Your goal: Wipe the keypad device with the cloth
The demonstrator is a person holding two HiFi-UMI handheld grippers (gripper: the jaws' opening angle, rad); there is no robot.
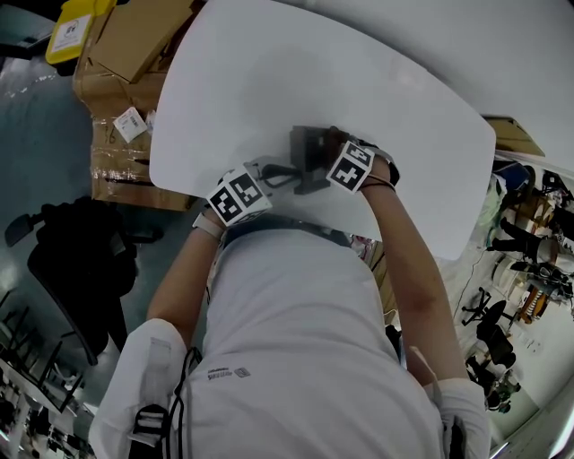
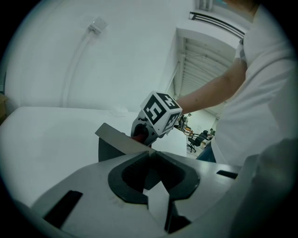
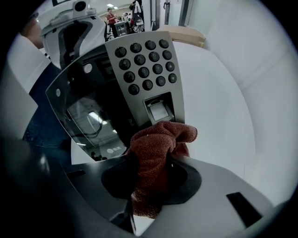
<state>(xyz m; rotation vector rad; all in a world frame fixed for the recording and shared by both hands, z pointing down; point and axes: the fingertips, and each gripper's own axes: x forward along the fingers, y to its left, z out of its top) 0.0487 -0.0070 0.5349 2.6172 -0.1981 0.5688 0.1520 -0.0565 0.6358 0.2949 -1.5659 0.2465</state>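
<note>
The right gripper [image 3: 156, 160] jaws grasp the cloth [image 3: 156, 144], its tip touching the keypad device [image 3: 144, 65] just ahead. The left gripper [image 2: 150, 154] jaws clench that device's edge

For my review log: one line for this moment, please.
left gripper: grips keypad device edge | right gripper: clamps reddish cloth | cloth below keypad

White desk [image 1: 269, 81]; cardboard boxes [image 1: 134, 54] stacked by its far left edge, yellow box [image 1: 76, 27] beyond them. Black chair [image 1: 72, 260] near left.
</note>
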